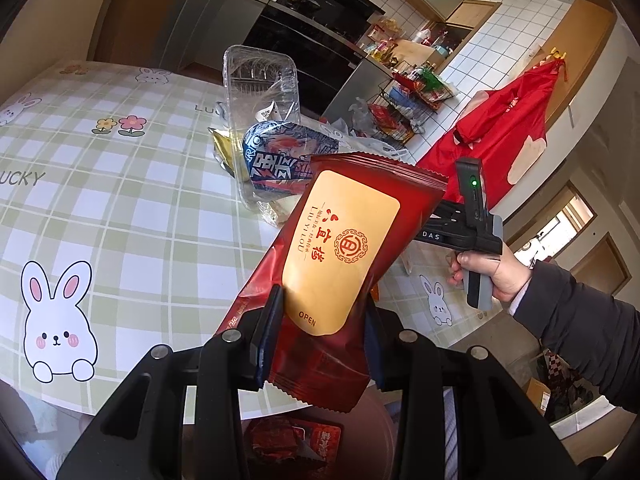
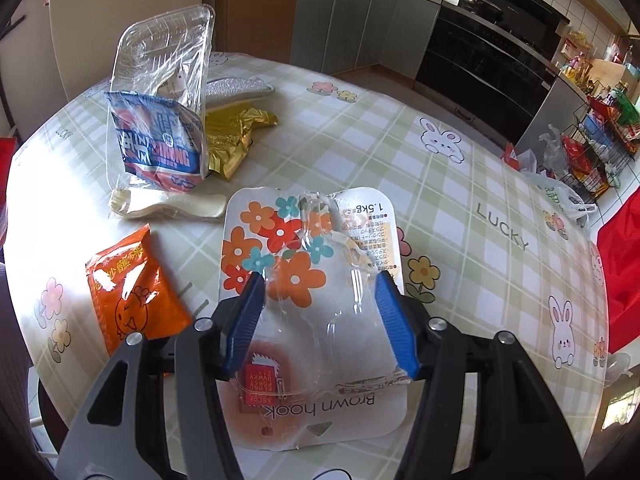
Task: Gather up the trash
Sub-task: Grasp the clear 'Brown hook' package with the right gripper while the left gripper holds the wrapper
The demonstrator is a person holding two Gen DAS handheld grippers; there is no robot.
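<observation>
**Ana:** Nearest the left wrist camera, what was there?

**Ben:** Black tongs of the left gripper (image 1: 320, 320), pinching a red snack packet (image 1: 336, 264) with a tan label. The pads pressed on both of its sides and it stood tilted up over the table (image 1: 120, 216). Below it, past the table's edge, lay another red wrapper (image 1: 296, 440), in a container I could not make out.

**Ana:** And farther out?

**Ben:** A blue printed bag (image 1: 280, 156) and a clear plastic tray (image 1: 260, 80) on the checked, rabbit-patterned cloth. To the right, only this view showed a person's hand (image 1: 492, 272) and dark sleeve (image 1: 580, 336) holding the other tool by its handle.

**Ana:** What did the right wrist camera add?

**Ben:** The right gripper (image 2: 320, 316), its blue pads spread on either side of a clear blister pack (image 2: 312, 292) on a flowered backing card reading "Brown hook". The pads lay against the bubble's sides; I could not tell whether they squeezed it.

**Ana:** Beyond that?

**Ben:** Trash hidden from the left view: an orange sachet (image 2: 132, 288) to the left, then a pale plastic fork (image 2: 168, 206), a crumpled gold wrapper (image 2: 234, 136) and a silver scouring pad (image 2: 236, 90). The blue bag (image 2: 160, 144) leaned against the clear tray (image 2: 168, 52). Kitchen cabinets stood behind.
</observation>
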